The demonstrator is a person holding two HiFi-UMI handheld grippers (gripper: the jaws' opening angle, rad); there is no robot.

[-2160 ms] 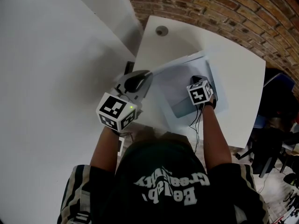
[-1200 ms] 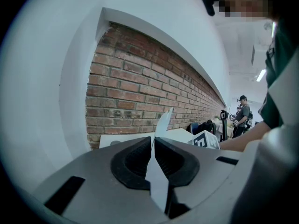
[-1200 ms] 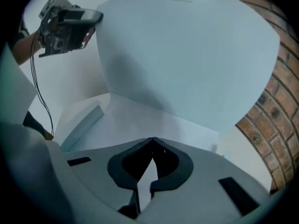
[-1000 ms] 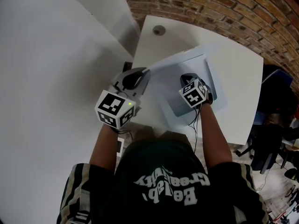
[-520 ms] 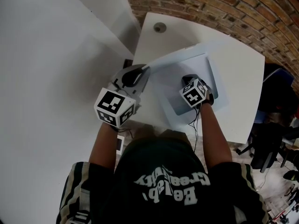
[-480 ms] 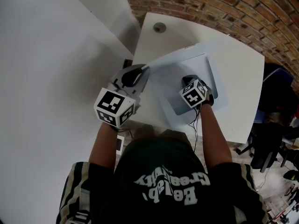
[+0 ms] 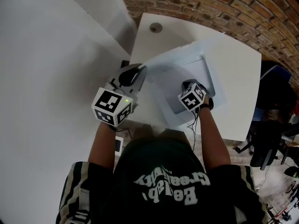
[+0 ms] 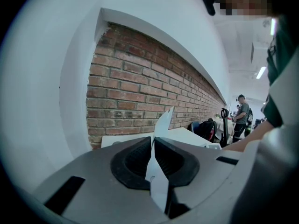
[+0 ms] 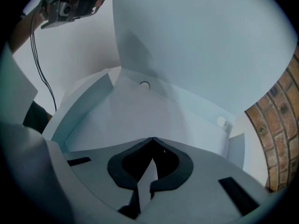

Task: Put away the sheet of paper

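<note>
The left gripper (image 8: 153, 146) is pinching the flap (image 8: 163, 121) of the folder (image 7: 211, 80) up (to open the pocket (image 9: 140, 118)) while the right gripper (image 9: 152, 140) is squeezing the paper (image 9: 148, 177), aiming it inside.

The sheet of paper (image 7: 163, 77) is thin, matt white. The folder (image 7: 218, 91) under it looks like pale, frosted plastic with a faint sheen. The desk (image 7: 187, 31) is smooth, flat white, and the brick wall (image 7: 210, 3) behind it is rough red-brown with gritty mortar. The left hand-held gripper (image 8: 154, 138) and the right hand-held gripper (image 9: 152, 139) both have matt grey plastic shells and black, rubbery-looking pads (image 8: 133, 160). The person's shirt (image 7: 163, 181) is dark cloth.
</note>
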